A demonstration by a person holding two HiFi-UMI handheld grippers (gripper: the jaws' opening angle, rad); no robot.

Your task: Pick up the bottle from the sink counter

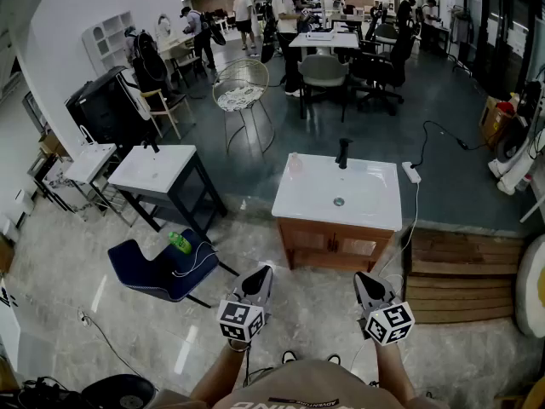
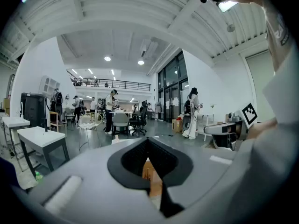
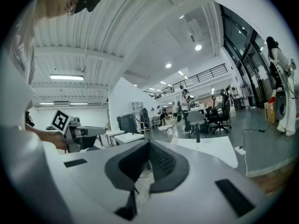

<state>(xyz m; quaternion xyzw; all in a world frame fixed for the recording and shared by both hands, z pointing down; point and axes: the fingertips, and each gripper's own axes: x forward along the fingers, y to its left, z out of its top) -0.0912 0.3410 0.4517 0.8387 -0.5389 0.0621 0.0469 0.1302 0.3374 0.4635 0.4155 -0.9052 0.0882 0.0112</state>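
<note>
Nearest, the left gripper [image 1: 258, 273] and the right gripper [image 1: 366, 279] hang low before the person. Both have their jaws closed tip to tip with nothing between them, so each must open before any grasp. Beyond them stands the sink counter [image 1: 300, 204], well apart from both. The bottle [image 1: 295, 162] stands upright at its far left corner, left of the black faucet [image 1: 343, 153] — small, pale and see-through, its fill too small to make out. It is likely light plastic, smooth and easy to tip or squash — a gentle hold across the middle of its body, from the side, seems safest.
</note>
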